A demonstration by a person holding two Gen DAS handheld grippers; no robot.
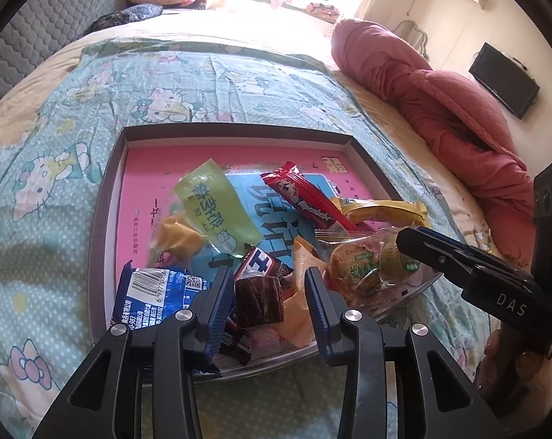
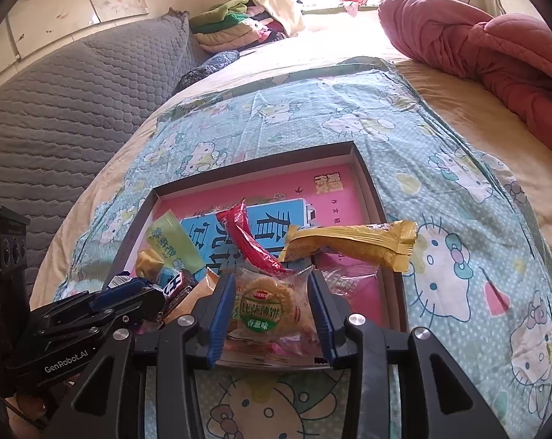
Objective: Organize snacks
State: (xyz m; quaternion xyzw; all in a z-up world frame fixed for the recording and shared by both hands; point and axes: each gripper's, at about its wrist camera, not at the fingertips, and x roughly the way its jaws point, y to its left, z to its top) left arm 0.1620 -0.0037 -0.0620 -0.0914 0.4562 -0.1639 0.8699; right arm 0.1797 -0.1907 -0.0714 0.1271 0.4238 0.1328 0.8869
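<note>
A shallow box (image 1: pixel 235 135) lies on the bed with a pink and blue book cover as its floor. Loose snacks are piled in its near half: a green packet (image 1: pixel 217 212), a red Alpenliebe bar (image 1: pixel 305 201), a yellow packet (image 1: pixel 382 212) and a blue packet (image 1: pixel 155 300). My left gripper (image 1: pixel 268 311) is open around a brown square candy (image 1: pixel 259 300), which rests against one pad with a gap at the other. My right gripper (image 2: pixel 272 314) is shut on a clear cracker packet (image 2: pixel 266 311) low over the box's near right corner.
The box sits on a Hello Kitty sheet (image 1: pixel 56 146) spread over the bed. A pink quilt (image 1: pixel 440 102) is bunched to the right, and a grey quilted headboard (image 2: pixel 74 109) rises to the left. Folded clothes (image 2: pixel 232 25) are stacked by the window.
</note>
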